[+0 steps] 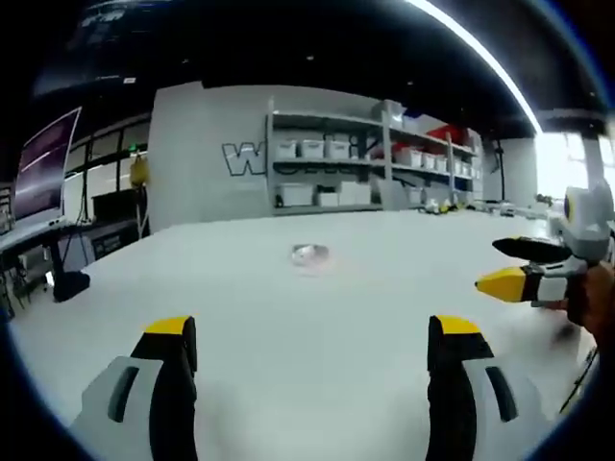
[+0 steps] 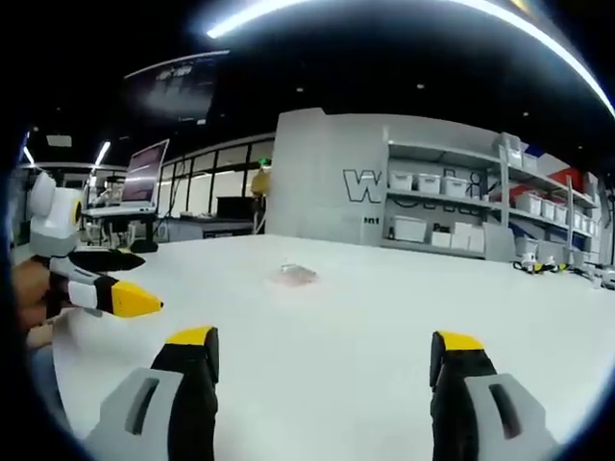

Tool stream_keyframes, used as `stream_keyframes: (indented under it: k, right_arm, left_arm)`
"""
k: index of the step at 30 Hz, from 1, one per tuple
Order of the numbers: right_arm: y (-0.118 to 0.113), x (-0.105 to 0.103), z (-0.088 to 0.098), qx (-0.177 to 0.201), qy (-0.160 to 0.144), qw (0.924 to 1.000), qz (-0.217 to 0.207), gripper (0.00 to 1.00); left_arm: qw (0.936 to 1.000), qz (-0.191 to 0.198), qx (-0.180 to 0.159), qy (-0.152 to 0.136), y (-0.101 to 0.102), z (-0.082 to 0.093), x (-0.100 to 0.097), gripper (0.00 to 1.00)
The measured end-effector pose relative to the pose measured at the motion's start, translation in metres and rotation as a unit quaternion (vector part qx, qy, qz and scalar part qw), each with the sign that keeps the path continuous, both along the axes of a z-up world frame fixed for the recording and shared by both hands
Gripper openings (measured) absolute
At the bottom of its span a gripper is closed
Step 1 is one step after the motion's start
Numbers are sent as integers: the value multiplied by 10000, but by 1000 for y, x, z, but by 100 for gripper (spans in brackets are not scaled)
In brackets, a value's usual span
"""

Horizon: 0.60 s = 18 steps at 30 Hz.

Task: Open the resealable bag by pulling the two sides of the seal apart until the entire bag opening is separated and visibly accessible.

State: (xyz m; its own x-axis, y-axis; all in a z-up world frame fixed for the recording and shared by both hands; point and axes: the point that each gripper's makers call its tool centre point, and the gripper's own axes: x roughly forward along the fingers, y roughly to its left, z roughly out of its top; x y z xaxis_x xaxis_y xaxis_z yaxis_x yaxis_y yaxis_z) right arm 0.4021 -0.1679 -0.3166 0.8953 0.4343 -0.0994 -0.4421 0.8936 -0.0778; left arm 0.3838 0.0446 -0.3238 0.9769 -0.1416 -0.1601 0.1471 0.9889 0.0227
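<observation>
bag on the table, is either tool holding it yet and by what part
Neither. The bag lies alone on the white table, well ahead of both. The left tool and right tool are open and empty.

You were working in what looked like a lab or workshop hall, not a home. You stood at a wide white table [image 1: 317,317], and everything else sat beyond its far edge. Behind it rose a pale grey partition wall [image 1: 207,154] with large lettering, partly hidden. Against that wall stood open metal shelving [image 2: 452,206] stacked with white storage bins [image 1: 312,149], with red containers further along. To the left of the table were desks with monitors [image 2: 144,173]. Long strip lights [image 2: 384,8] ran across a dark ceiling above the table.
</observation>
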Motion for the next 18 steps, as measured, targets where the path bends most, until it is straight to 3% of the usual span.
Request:
stream_keyframes:
  k: [13, 18]
  right_arm:
    - [3, 1, -3, -26, 55, 10000, 25, 93]
    - [4, 2, -4, -51, 51, 10000, 31, 93]
  left_arm:
    - [9996, -53, 100, -269, 0, 3, 11, 100]
    - [9986, -65, 122, -520, -1, 7, 12, 97]
